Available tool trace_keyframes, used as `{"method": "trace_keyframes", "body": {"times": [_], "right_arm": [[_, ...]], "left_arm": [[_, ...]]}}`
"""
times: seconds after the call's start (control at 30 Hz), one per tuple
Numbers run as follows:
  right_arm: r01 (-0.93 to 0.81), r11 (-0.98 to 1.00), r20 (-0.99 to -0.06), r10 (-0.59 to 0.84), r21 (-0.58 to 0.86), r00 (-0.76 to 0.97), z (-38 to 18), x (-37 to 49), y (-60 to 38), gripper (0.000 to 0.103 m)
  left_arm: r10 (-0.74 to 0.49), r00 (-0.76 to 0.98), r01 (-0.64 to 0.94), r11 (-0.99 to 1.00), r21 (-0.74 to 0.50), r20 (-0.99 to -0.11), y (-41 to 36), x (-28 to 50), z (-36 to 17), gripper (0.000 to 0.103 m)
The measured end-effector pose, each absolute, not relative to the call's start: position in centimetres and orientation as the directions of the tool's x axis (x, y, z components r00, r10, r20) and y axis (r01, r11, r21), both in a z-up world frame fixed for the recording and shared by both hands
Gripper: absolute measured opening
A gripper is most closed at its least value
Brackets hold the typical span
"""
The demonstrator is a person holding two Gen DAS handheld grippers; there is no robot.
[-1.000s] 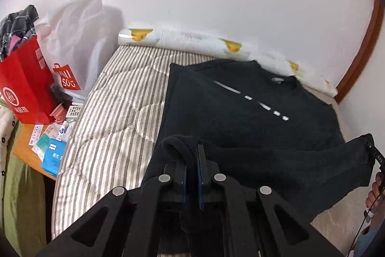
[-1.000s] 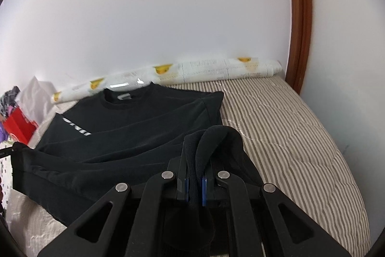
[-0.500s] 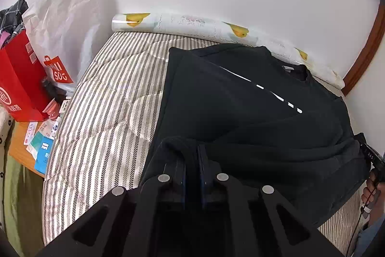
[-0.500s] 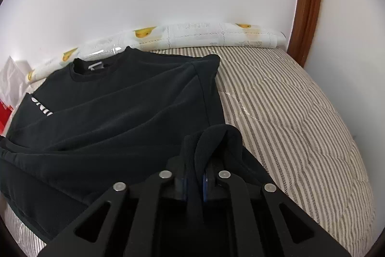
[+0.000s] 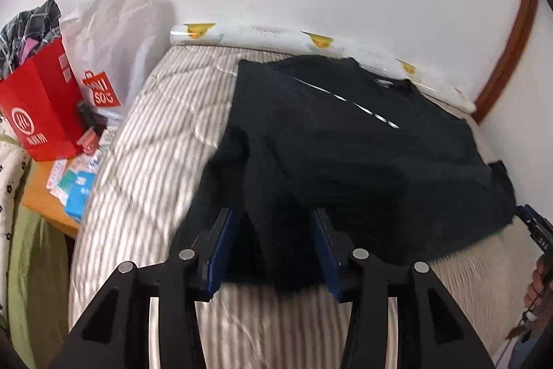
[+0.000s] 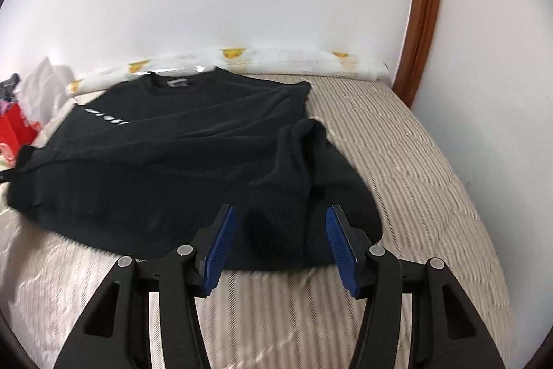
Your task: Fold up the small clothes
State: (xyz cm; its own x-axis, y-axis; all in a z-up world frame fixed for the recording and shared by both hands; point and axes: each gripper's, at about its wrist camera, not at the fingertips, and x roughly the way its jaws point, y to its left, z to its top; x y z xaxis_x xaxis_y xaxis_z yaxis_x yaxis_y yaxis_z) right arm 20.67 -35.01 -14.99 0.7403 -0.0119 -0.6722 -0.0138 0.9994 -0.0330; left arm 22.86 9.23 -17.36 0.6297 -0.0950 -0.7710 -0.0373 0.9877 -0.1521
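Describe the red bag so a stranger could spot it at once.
Start at the striped bed and look off its left edge. The red bag stands there beside a white shopping bag; only it is solid red, with checked fabric poking out.

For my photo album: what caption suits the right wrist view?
Open right gripper hovering over a black sweater on a striped bed.

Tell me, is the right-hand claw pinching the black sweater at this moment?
No, the right gripper stands wide open, its blue pads either side of the black sweater, which lies loose on the striped bed.
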Motion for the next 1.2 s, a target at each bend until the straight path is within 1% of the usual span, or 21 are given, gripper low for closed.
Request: {"method": "trace_keyframes", "body": {"times": [0.07,0.1,0.13,0.17,0.2,0.23,0.37,0.47,0.53,0.67,0.73,0.83,0.9,1.0,1.07,1.13,1.2], "right_arm": [[-0.044,0.999,-0.674,0.027,-0.009,0.739,-15.1,19.5,-34.2,0.051],[-0.063,0.998,-0.675,0.051,0.007,0.736,-15.2,19.1,-33.8,0.045],[-0.096,0.995,-0.678,0.093,0.033,0.729,-15.6,18.7,-33.2,0.037],[-0.116,0.992,-0.682,0.114,0.043,0.723,-15.9,18.5,-32.7,0.032],[-0.129,0.991,-0.685,0.126,0.048,0.717,-16.3,18.5,-32.3,0.024],[-0.137,0.989,-0.688,0.133,0.05,0.713,-16.6,18.5,-31.8,0.02],[-0.142,0.987,-0.705,0.157,0.081,0.691,-17.8,19.6,-30.7,0.018],[-0.121,0.988,-0.73,0.153,0.097,0.666,-18.6,20.7,-30.6,0.018],[-0.105,0.991,-0.748,0.135,0.088,0.65,-19.3,21.4,-30.7,0.015],[-0.1,0.99,-0.744,0.141,0.1,0.654,-19.5,21.7,-31.0,0.015],[-0.105,0.992,-0.743,0.12,0.068,0.658,-19.4,21.8,-30.7,0.014],[-0.115,0.993,-0.74,0.093,0.022,0.666,-19.2,21.8,-30.2,0.014],[-0.107,0.994,-0.741,0.095,0.032,0.664,-19.1,22.1,-30.3,0.013],[-0.092,0.994,-0.745,0.102,0.055,0.659,-19.1,23.1,-30.7,0.011],[-0.09,0.994,-0.743,0.103,0.057,0.661,-19.0,23.7,-30.6,0.011],[-0.084,0.995,-0.74,0.102,0.061,0.665,-19.0,24.3,-30.7,0.011],[-0.076,0.994,-0.735,0.106,0.075,0.67,-18.7,24.8,-30.9,0.011]], "left_arm": [[-0.116,0.627,-0.021,0.986,-0.167,-0.77,8.8,21.5,-17.7,0.044],[-0.134,0.626,-0.014,0.983,-0.182,-0.769,8.7,20.7,-17.9,0.044],[-0.154,0.624,-0.004,0.98,-0.201,-0.766,8.5,20.1,-18.2,0.044],[-0.177,0.619,0.009,0.976,-0.218,-0.765,8.2,19.6,-18.5,0.044],[-0.194,0.612,0.023,0.973,-0.228,-0.767,7.9,19.1,-18.8,0.044],[-0.2,0.605,0.032,0.973,-0.227,-0.771,7.6,18.9,-19.1,0.044],[-0.196,0.592,0.059,0.978,-0.201,-0.782,6.4,18.9,-19.7,0.044],[-0.208,0.583,0.061,0.975,-0.212,-0.785,6.1,19.4,-20.1,0.044],[-0.213,0.576,0.061,0.974,-0.218,-0.79,6.0,19.9,-20.4,0.044],[-0.221,0.572,0.069,0.973,-0.222,-0.79,5.6,20.7,-20.9,0.043],[-0.217,0.568,0.068,0.974,-0.218,-0.794,5.4,21.1,-21.1,0.043],[-0.186,0.567,0.069,0.982,-0.178,-0.803,4.7,21.6,-21.2,0.043],[-0.152,0.568,0.072,0.988,-0.135,-0.809,4.1,21.7,-21.1,0.043],[-0.131,0.597,0.086,0.991,-0.1,-0.791,3.6,21.6,-20.2,0.043],[-0.147,0.618,0.114,0.989,-0.097,-0.772,3.4,21.8,-19.7,0.043],[-0.14,0.611,0.104,0.99,-0.096,-0.779,3.6,22.3,-19.8,0.043],[-0.163,0.606,0.092,0.987,-0.134,-0.778,4.2,22.8,-19.7,0.043]]}}
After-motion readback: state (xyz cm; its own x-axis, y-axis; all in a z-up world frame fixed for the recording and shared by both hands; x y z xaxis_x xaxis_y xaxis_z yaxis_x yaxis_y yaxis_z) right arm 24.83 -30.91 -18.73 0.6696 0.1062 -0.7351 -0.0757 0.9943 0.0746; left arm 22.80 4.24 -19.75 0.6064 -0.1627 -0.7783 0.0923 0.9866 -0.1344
